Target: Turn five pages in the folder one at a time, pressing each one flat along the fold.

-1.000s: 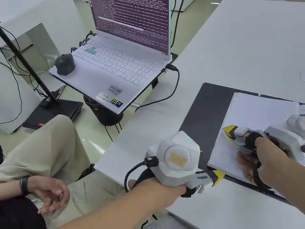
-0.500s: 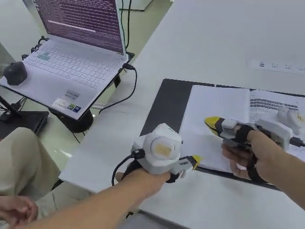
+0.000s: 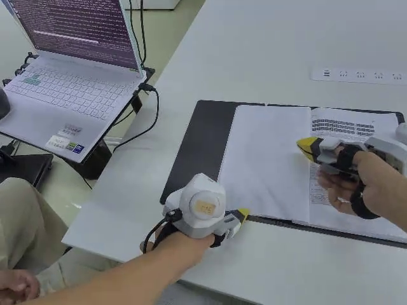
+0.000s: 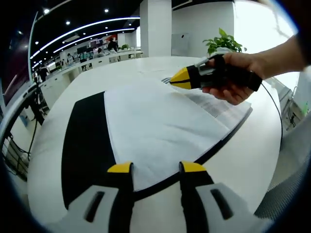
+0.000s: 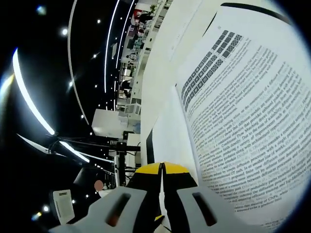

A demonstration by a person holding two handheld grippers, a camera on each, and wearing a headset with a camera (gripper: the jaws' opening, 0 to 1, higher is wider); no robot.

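The black folder lies open on the white table, a blank white page on its left and a printed page on its right. My right gripper is shut with nothing between its jaws; its yellow tips rest at the fold between the two pages. In the right gripper view the shut gripper points along the printed page. My left gripper stands open at the folder's front edge. In its own view the left gripper holds nothing, and the right gripper hovers over the pages.
A laptop on a stand sits off the table's left edge, with a cable running from it. A power strip lies on the table behind the folder. A person's knee is at lower left.
The head camera has swung right. My right gripper has slid from the blank page's left edge across it to the fold. My left gripper stays by the folder's front edge.
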